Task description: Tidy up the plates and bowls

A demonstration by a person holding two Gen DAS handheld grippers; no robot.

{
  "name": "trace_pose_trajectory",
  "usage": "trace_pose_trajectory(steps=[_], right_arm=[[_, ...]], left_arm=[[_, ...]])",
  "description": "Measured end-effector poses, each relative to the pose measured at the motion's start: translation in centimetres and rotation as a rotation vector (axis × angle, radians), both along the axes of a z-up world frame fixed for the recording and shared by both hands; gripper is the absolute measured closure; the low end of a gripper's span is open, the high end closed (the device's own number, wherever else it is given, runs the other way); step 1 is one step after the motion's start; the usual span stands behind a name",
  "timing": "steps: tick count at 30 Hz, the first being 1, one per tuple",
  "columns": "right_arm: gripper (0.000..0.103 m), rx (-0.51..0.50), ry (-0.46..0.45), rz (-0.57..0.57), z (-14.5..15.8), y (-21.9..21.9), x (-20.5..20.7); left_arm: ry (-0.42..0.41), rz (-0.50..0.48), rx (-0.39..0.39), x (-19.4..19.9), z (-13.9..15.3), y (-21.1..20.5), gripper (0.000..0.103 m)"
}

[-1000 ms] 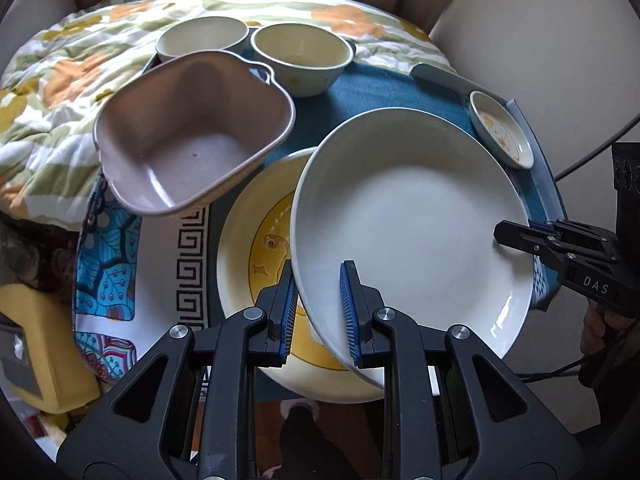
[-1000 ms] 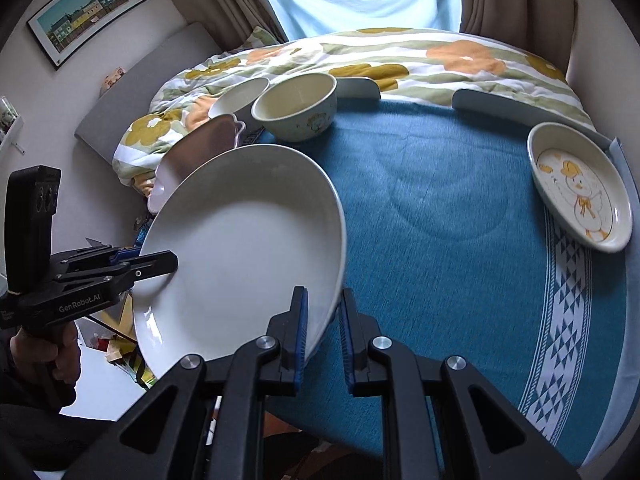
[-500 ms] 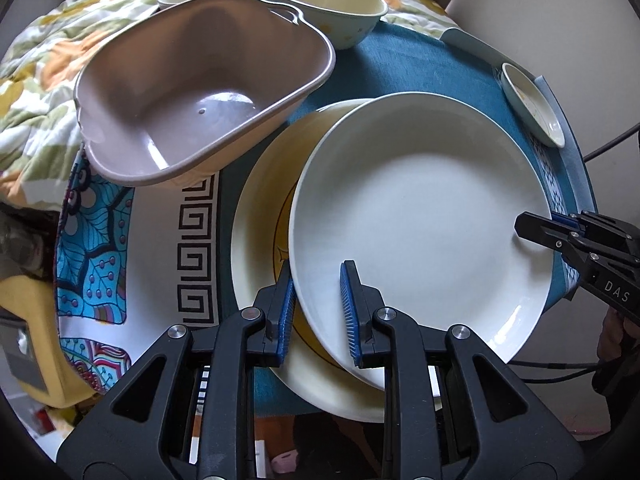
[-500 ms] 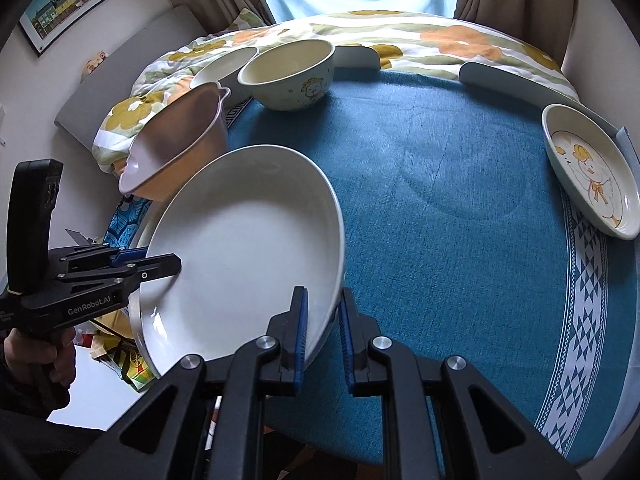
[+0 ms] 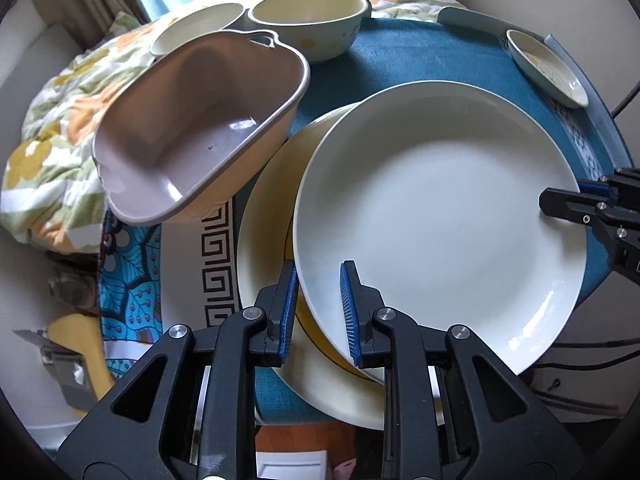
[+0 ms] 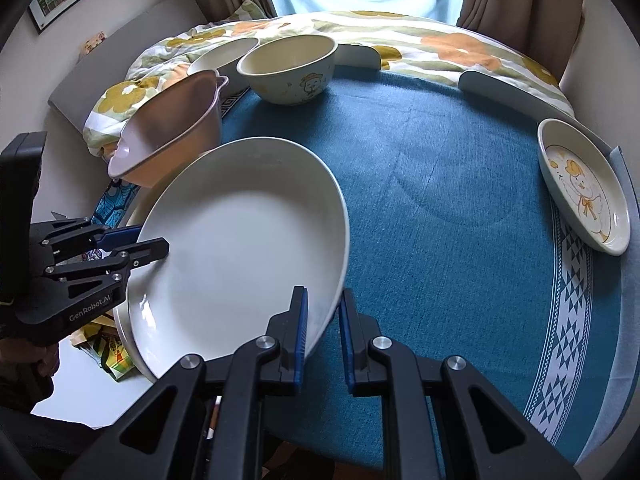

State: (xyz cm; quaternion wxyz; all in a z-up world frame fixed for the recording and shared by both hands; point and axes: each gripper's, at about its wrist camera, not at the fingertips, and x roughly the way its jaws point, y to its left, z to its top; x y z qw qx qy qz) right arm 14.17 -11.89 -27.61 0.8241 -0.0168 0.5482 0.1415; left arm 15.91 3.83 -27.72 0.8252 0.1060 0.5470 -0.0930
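Note:
A large white plate [image 5: 436, 216] is held from both sides, tilted just above a cream plate with a yellow picture [image 5: 272, 248]. My left gripper [image 5: 318, 310] is shut on its near rim. My right gripper [image 6: 323, 334] is shut on the opposite rim [image 6: 244, 236]. The right gripper's fingers [image 5: 568, 204] show at the plate's right edge in the left wrist view. A pink-brown square bowl [image 5: 200, 128] leans tilted on a patterned plate [image 5: 136, 264] to the left. Two cream bowls [image 6: 288, 68] stand at the back. A small duck dish [image 6: 580, 184] sits far right.
The round table has a blue cloth [image 6: 440, 184]. A flowered quilt [image 6: 400, 40] lies behind it by the curtains. The table's left edge drops to the floor, where a yellow packet [image 6: 112, 354] lies.
Both grippers have carried the white plate lower and further over the cream plate. The views have swung, so the pink bowl looks closer and more tilted.

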Motion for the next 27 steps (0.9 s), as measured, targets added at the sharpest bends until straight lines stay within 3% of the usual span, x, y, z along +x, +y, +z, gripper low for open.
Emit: trace_pose_trajectory(steps=[2,27], right_arm=[[0.089,-0.009,0.002,0.004,0.0,0.1,0.1],[0.089,-0.119,-0.023,0.091,-0.3,1.9,0.6]], left_arm=[[-0.016,-0.006,0.034,-0.1,-0.1,-0.5,0.084],[-0.025,0.071,0.064,-0.4,0.4,0.0,0.084]])
